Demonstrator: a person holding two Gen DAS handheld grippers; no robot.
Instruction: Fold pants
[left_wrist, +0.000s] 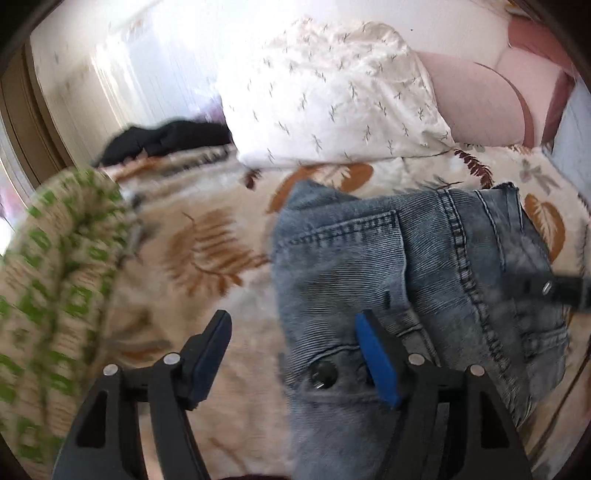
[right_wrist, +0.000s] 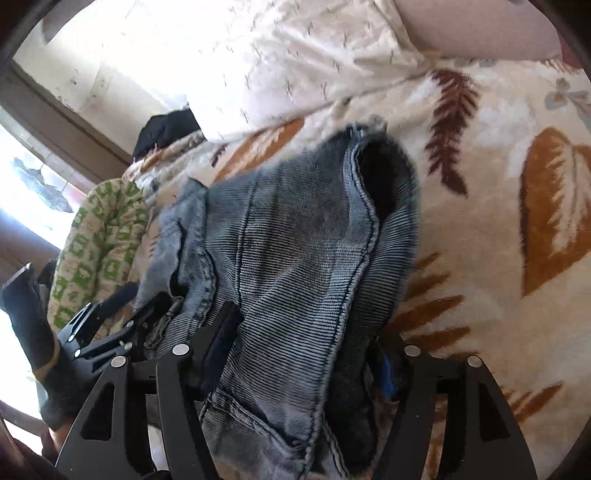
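Observation:
Faded blue jeans (left_wrist: 406, 266) lie bunched on a cream blanket with brown leaf print (left_wrist: 207, 251). My left gripper (left_wrist: 291, 332) is open, its right blue pad over the waistband near the black button (left_wrist: 323, 373), its left pad over bare blanket; nothing is held. In the right wrist view the jeans (right_wrist: 295, 258) drape between and over my right gripper's fingers (right_wrist: 306, 332); the jaws stand wide with thick denim between them, and the pads are mostly hidden. The left gripper (right_wrist: 107, 317) shows at the lower left.
A white patterned pillow (left_wrist: 332, 96) and a pink cushion (left_wrist: 476, 103) lie at the bed's head. A green-and-cream garment (left_wrist: 55, 273) is heaped at the left, and a black garment (left_wrist: 166, 140) behind it. A wall and window are to the left.

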